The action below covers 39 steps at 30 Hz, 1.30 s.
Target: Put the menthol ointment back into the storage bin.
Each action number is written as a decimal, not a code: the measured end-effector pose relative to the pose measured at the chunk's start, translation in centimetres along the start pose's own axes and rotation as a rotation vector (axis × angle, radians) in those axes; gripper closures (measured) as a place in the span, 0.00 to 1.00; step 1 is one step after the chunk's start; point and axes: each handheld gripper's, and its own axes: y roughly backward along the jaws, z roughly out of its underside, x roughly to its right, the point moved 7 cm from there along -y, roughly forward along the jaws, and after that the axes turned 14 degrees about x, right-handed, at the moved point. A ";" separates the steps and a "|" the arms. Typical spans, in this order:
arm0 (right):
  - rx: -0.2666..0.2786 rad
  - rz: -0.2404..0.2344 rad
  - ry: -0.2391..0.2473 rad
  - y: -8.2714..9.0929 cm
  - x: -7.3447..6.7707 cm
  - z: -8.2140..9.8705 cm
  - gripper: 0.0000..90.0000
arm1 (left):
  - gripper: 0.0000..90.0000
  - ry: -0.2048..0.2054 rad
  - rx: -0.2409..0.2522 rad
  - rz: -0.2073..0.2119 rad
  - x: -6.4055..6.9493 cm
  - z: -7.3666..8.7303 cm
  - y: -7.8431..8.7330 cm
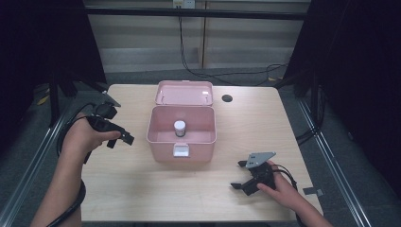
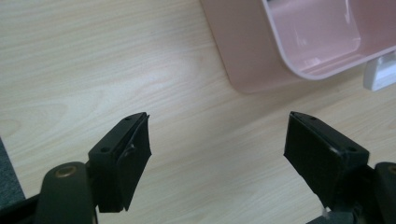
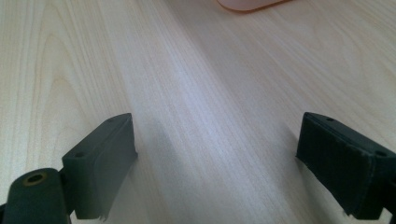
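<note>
A pink plastic box (image 1: 181, 142) stands open at the table's middle, its lid (image 1: 184, 92) folded back and a white latch (image 1: 181, 150) on its front. Inside stands a small jar with a white cap (image 1: 179, 127). My left gripper (image 1: 120, 139) hovers left of the box, open and empty; in the left gripper view the box's corner (image 2: 261, 70) and latch (image 2: 380, 72) lie ahead of the jaws. My right gripper (image 1: 241, 180) rests low near the front right of the table, open, with bare wood between its jaws and the box's edge (image 3: 250, 4) far ahead.
The light wooden table (image 1: 236, 123) has a round cable hole (image 1: 227, 98) at the back right of the box. Black cables (image 1: 189, 61) run across the floor behind the table. Dark curtains flank both sides.
</note>
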 end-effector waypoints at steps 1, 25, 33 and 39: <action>0.000 0.000 0.000 0.0 0.0 0.0 0.12 | 0.25 0.001 0.007 -0.001 0.0 0.1 -0.1; -0.002 -0.001 0.000 0.0 0.0 0.0 0.12 | 0.25 -0.003 0.048 0.055 -0.3 4.4 -4.3; -0.002 -0.001 0.000 0.0 0.0 0.0 0.12 | 0.25 0.002 0.050 0.060 -0.3 5.8 -6.2; -0.002 -0.001 -0.002 0.0 0.0 0.0 0.12 | 0.25 0.001 0.059 0.067 -0.1 6.9 -7.2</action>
